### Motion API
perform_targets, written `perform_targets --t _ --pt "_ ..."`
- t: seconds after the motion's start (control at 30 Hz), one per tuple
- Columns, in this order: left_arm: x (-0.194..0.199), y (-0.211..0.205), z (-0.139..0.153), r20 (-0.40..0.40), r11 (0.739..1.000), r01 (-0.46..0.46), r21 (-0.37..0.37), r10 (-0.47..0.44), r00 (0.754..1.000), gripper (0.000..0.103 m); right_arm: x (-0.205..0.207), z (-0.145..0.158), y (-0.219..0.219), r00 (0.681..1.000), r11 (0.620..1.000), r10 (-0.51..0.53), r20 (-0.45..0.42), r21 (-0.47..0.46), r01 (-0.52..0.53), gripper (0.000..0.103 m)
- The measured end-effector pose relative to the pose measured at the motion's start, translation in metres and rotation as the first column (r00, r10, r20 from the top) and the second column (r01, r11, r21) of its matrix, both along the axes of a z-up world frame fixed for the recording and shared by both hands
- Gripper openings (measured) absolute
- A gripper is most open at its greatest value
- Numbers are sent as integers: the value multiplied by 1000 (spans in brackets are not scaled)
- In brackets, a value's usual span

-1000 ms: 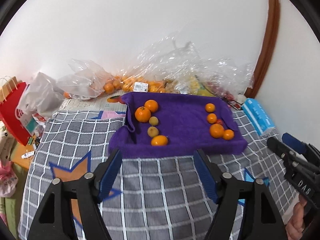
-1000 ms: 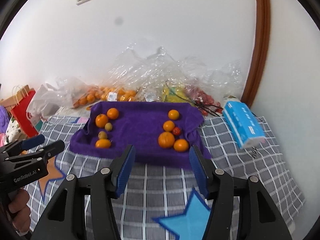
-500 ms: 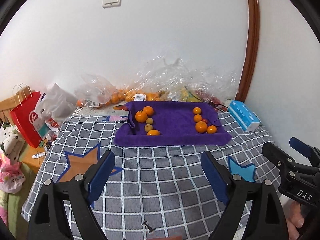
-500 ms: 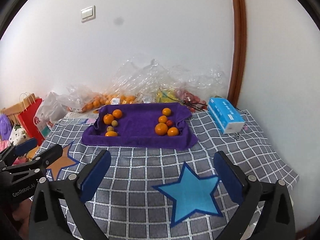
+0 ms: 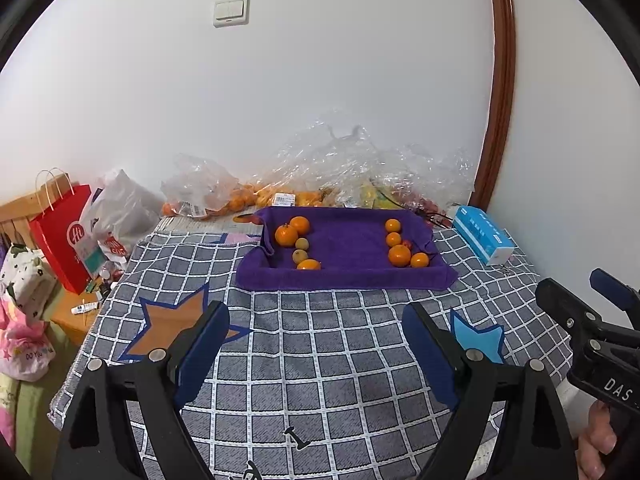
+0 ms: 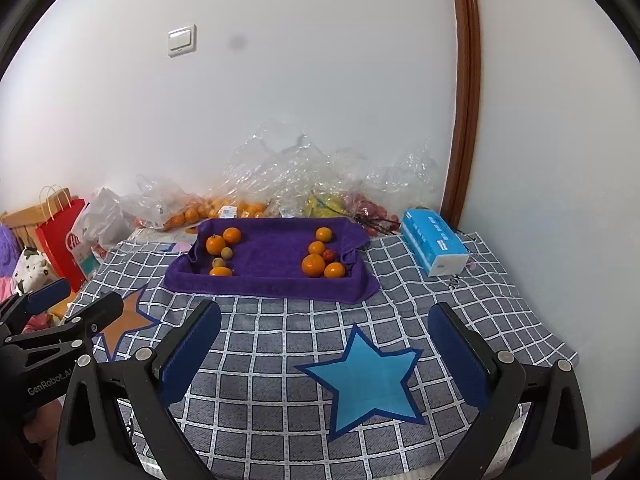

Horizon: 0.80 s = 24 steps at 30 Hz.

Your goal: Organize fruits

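Both grippers, left (image 5: pixel 314 354) and right (image 6: pixel 324 354), jaws apart and empty, face the purple tray (image 5: pixel 344 276) of fruits at frame centre, well apart.

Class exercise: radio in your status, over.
Left gripper open, empty. Right gripper open, empty. Orange fruits sit grouped on purple towel-lined tray. Nothing between grippers and tray.

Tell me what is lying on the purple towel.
On the purple towel: five fruits at its left, mostly oranges, and at its right four oranges plus one small red fruit. Whatever lies beneath the towel is covered.
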<state>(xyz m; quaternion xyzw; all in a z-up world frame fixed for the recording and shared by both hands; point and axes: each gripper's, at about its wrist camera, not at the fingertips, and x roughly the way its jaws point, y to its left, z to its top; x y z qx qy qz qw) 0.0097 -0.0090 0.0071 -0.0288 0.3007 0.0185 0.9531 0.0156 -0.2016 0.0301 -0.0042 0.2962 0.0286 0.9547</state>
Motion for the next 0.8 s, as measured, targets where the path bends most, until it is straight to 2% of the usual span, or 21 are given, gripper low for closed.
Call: perform_targets --t 0.8 --pt "-4 2 0 1 1000 -5 -4 5 1000 88 -8 1 -1 1000 1000 -25 13 -9 25 102"
